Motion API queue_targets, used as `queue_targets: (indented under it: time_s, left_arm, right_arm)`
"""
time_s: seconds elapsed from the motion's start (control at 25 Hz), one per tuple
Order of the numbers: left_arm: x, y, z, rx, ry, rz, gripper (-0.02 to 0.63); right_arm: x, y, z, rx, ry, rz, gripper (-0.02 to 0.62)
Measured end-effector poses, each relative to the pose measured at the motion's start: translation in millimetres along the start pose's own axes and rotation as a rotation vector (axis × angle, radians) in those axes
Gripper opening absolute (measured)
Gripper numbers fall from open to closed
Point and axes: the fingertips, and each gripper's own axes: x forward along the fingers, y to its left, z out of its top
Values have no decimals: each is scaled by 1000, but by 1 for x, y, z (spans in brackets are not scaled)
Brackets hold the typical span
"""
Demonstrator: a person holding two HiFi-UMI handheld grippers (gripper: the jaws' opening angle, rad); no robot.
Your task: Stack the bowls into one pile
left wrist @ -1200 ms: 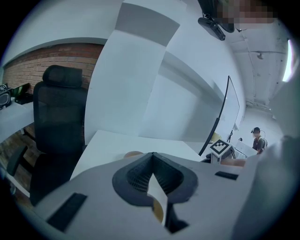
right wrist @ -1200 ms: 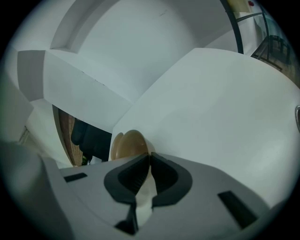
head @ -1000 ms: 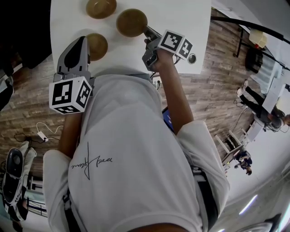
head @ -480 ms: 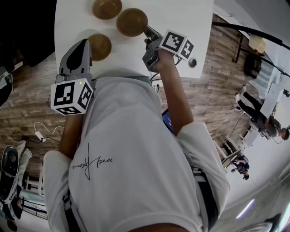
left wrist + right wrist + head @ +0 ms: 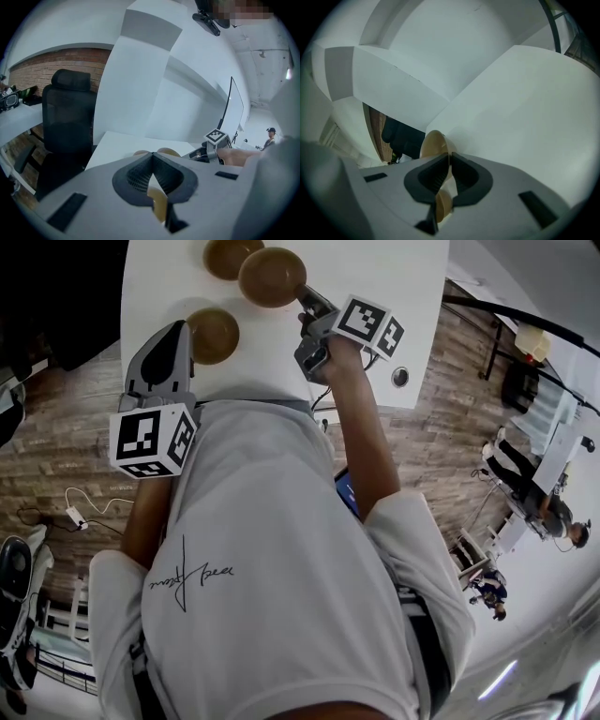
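Gripping rim | right tool [image 5: 303,296] | tan bowl [image 5: 272,276] | round, smooth

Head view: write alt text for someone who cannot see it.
Seen from above, a person in a white T-shirt holds a brown bowl by its rim in the right gripper over a white table, overlapping a second bowl. The left gripper grips a third bowl near the table's edge.

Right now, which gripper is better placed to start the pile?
Right. The right gripper clamps the held bowl by its rim, overlapping the far bowl in the head view. The left gripper is back at the near bowl.
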Motion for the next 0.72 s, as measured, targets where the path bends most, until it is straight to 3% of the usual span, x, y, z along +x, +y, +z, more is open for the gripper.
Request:
queue_targets:
  time_s: [0.72]
  left_arm:
    - [-11,16,-4,-42,-3,45,3]
  right_arm:
    - [27,25,8,-20,38,36,25]
